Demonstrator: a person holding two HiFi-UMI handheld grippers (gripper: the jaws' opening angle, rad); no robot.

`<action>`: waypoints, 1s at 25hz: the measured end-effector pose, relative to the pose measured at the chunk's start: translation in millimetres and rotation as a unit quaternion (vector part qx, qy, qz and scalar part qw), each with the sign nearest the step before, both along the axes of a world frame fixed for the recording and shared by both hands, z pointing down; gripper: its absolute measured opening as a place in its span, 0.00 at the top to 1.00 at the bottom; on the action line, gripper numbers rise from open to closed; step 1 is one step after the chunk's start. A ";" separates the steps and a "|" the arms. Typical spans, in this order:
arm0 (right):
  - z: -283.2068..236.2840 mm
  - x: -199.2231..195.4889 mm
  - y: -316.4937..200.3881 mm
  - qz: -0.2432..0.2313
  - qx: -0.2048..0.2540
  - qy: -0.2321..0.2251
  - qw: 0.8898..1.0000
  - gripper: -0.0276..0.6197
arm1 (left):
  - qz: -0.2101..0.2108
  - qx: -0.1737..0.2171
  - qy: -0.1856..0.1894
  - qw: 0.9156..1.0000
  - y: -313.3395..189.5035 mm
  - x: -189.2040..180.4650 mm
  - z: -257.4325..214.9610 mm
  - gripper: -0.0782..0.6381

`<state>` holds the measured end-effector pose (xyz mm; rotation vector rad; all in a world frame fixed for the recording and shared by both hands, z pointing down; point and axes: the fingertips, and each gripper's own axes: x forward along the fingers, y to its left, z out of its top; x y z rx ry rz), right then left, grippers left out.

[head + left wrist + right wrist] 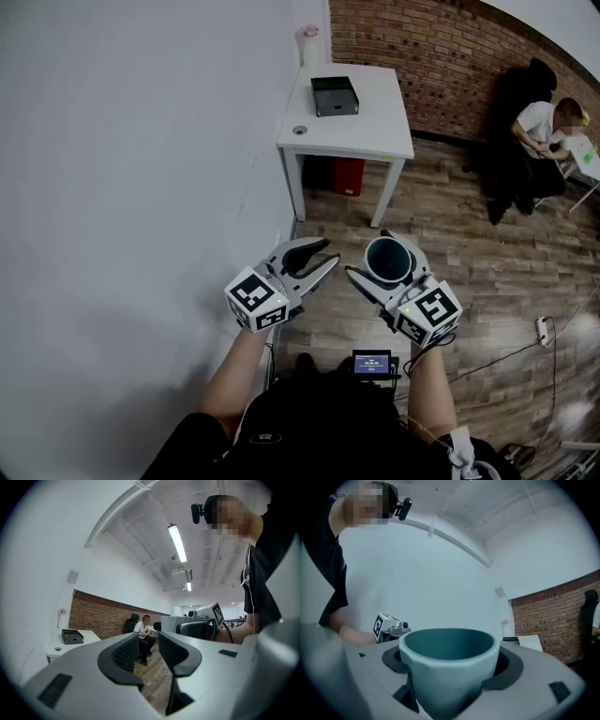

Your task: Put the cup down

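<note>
Two parts of the teal cup (pixel 447 667) cannot be made out. Its base drops behind the grey jaw bodies and the lower edge of the right gripper view, and no view shows whether it has a handle. In the head view the far jaw of the right gripper (pixel 378 255) is mostly hidden behind the cup's rim. The far end of the room is small and soft in both gripper views.

The cup stands upright, mouth up, between the right gripper's jaws, which are spread wide around it. The dark pads (pixel 508 667) sit against its wall at 3 and 9 o'clock, so the gripper has hold of it. In the head view the cup is up in the air over the wooden floor (pixel 487 281), at about 6 o'clock from the white table (pixel 375 131) and well apart from it. A black box (pixel 335 96) lies on that table.

The left gripper (pixel 328 253) sits just at 9 o'clock of the cup, apart from it. Its jaws are drawn nearly together, leaving only a narrow slit, and they hold nothing. Through the slit the left gripper view shows floorboards and a seated person (pixel 144 632).
</note>
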<state>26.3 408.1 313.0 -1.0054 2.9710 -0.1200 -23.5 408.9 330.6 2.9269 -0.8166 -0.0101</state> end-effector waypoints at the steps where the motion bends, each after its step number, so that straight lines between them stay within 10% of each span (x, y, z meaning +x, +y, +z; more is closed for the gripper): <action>1: 0.4 -0.3 0.6 0.000 0.001 0.000 1.000 0.31 | 0.001 0.000 0.000 1.000 0.6 0.3 0.5 0.72; 25: 3.6 16.4 9.3 -0.008 0.001 0.000 1.000 0.31 | 0.007 0.000 -0.012 1.000 8.6 25.2 4.2 0.72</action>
